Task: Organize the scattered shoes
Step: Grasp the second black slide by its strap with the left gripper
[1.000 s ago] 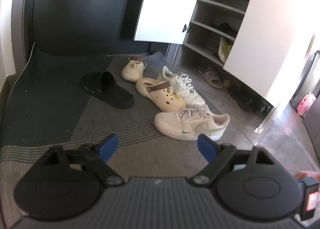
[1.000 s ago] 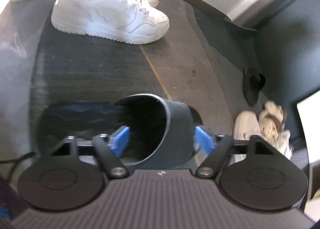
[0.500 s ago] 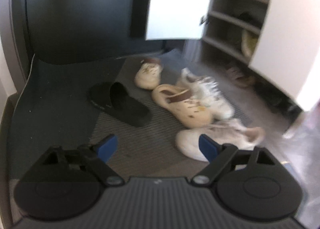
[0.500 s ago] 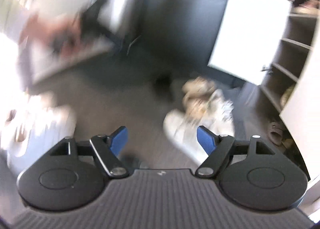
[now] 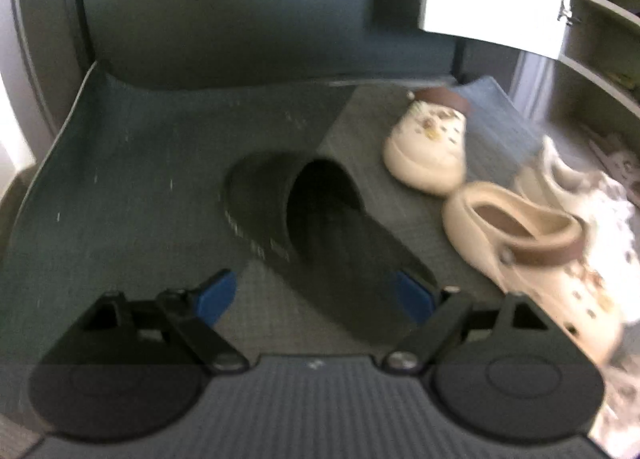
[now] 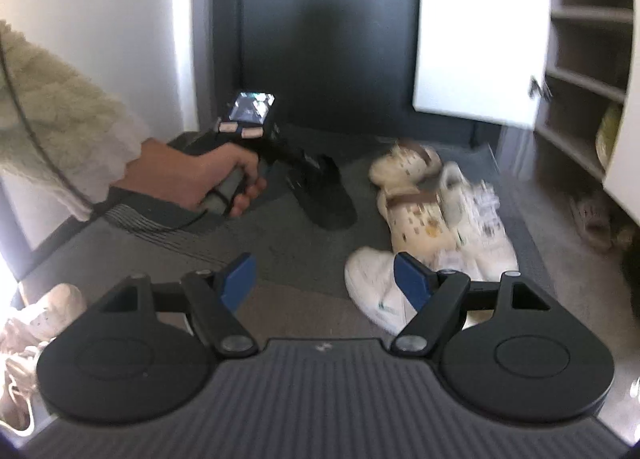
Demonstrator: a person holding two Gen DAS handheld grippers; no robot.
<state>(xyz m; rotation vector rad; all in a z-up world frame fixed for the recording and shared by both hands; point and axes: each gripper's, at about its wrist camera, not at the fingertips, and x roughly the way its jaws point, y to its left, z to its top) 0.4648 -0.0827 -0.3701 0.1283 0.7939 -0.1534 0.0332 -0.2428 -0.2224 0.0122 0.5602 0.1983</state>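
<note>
Hovering left gripper (image 5: pixel 316 297): jaws spread wide over the mat, holding nothing; the heel of the black slide (image 5: pixel 320 231) lies between its blue pads, and whether the right-hand pad touches it cannot be told.
Left hand (image 6: pixel 192 179): seen from the right wrist camera, wrapped round the handle of that gripper, with a fleecy sleeve (image 6: pixel 52 115) behind it.
Black slide: straight ahead of the left gripper, toe pointing away and to the left, on the grey mat (image 5: pixel 132 179).
Cream clogs: one (image 5: pixel 430 143) ahead and to the right of the left gripper, a second (image 5: pixel 524 243) nearer and further right, each with a brown strap.
Right gripper (image 6: pixel 324 279): jaws wide apart and empty, above bare mat.
White sneakers: one (image 6: pixel 376 295) just behind the right gripper's right pad, another (image 6: pixel 480 219) beyond it, beside the clogs; all blurred.
Shoe cabinet (image 6: pixel 588 71): ahead and to the right of both grippers, white door (image 6: pixel 480 31) swung open; a yellowish shoe (image 6: pixel 608 135) on a middle shelf, sandals (image 6: pixel 592 215) on the floor at its foot.
Near left of the right gripper: a pale laced shoe (image 6: pixel 36 323) at the frame edge.
</note>
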